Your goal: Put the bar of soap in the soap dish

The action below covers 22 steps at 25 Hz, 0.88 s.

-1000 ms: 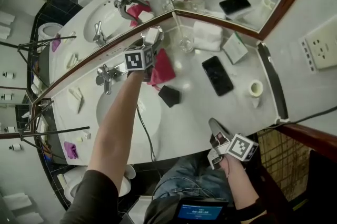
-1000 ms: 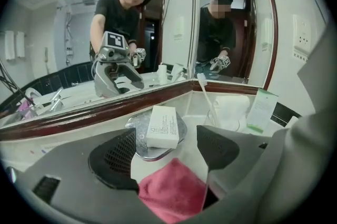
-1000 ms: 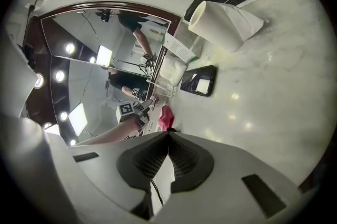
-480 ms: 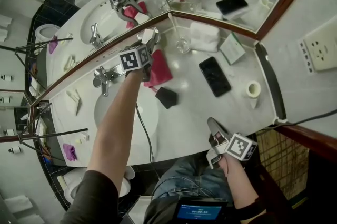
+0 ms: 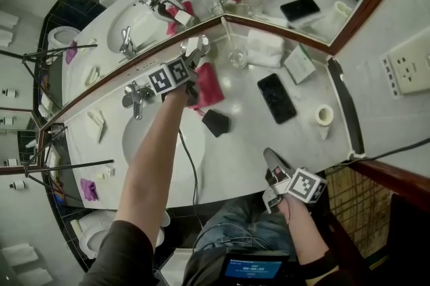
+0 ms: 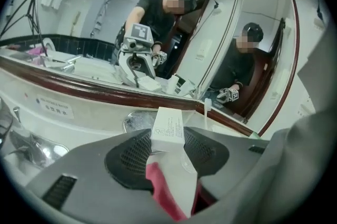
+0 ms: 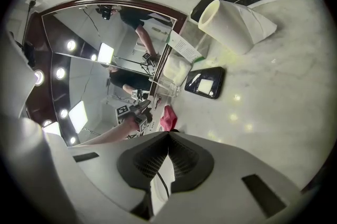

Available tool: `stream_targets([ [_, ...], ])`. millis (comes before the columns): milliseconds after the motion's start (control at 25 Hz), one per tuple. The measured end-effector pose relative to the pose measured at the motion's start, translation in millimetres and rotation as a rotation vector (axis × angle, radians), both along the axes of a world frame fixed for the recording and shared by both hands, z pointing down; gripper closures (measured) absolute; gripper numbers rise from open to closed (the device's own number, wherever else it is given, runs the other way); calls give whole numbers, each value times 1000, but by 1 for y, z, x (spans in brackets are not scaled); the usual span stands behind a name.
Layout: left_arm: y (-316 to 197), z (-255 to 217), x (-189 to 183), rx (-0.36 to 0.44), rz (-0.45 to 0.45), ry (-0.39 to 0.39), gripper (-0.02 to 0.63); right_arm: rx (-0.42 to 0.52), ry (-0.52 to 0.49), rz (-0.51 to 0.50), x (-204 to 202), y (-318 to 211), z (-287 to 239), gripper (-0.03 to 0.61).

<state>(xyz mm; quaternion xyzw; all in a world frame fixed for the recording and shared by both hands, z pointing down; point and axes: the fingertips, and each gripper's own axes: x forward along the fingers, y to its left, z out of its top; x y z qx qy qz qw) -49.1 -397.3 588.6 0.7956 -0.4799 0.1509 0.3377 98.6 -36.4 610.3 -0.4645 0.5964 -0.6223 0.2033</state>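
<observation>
1. Your left arm (image 5: 151,164) reached straight out over the basin (image 5: 144,137) toward the mirror corner.
2. Your left gripper (image 6: 167,145) had just closed its jaws on the boxed bar of soap (image 6: 168,127), clamping its sides close to the metal soap dish (image 6: 137,119).
3. A pink cloth (image 5: 209,86) lay under that gripper.
4. Your right hand (image 5: 293,209) sat low by the counter's front edge, and the right gripper (image 7: 168,136) pointed across the counter with its jaws pressed together, empty.
</observation>
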Motion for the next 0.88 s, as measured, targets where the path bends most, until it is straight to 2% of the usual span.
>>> stream_targets([
  [280, 33, -27, 4, -77, -76, 247, 426, 37, 10, -42, -8, -10, -24, 561],
  [560, 87, -58, 1, -142, -152, 456, 426, 70, 75, -96, -3, -13, -51, 561],
  [720, 123, -77, -4, -169, -199, 600, 426, 92, 103, -117, 1, -15, -68, 561],
  [880, 158, -94, -5, -189, -217, 723, 426, 100, 157, -148, 4, -17, -78, 561],
])
